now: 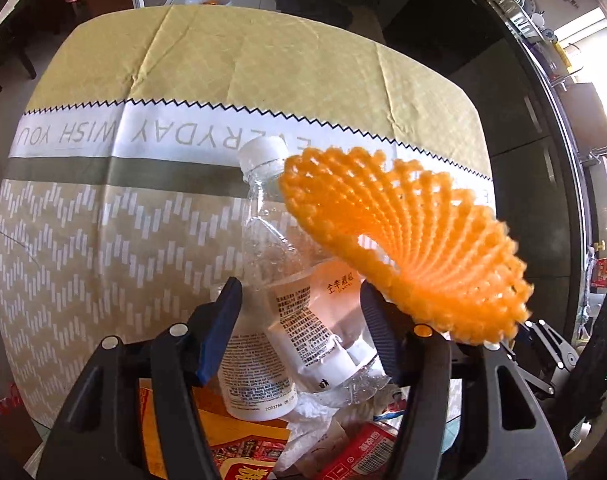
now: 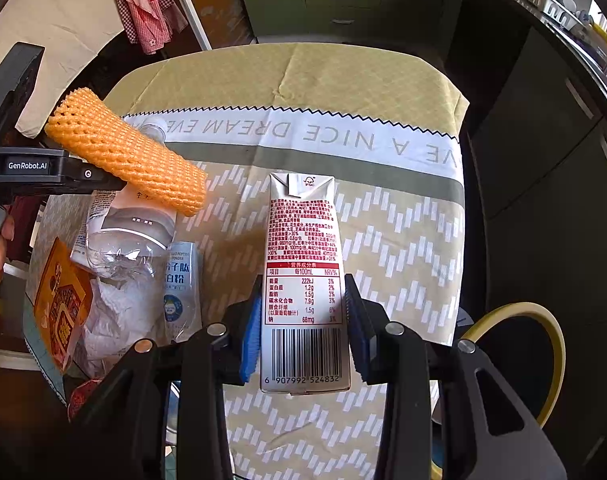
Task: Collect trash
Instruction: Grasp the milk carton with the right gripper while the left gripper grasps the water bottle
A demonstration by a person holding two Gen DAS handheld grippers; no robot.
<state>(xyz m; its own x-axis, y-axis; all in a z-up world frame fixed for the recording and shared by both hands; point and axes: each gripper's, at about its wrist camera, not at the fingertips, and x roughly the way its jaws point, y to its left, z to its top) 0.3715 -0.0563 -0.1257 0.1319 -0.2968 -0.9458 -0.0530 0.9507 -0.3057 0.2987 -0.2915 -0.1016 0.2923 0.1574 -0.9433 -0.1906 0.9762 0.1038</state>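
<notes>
My left gripper (image 1: 299, 298) is open above a pile of trash; the orange foam fruit net (image 1: 407, 244) rests against its right finger (image 1: 377, 320), over a crushed clear bottle (image 1: 271, 236). The net also shows in the right wrist view (image 2: 131, 152), lying on the left gripper's side. My right gripper (image 2: 303, 320) is shut on a white milk carton (image 2: 303, 276) with red print and a barcode, held above the table.
The trash pile (image 2: 115, 292) at the table's near left holds a crumpled tissue, an orange snack packet, a white pouch and a red carton. A patterned cloth (image 2: 403, 240) covers the table. A yellow-rimmed bin (image 2: 543, 344) stands to the right. Dark cabinets stand behind.
</notes>
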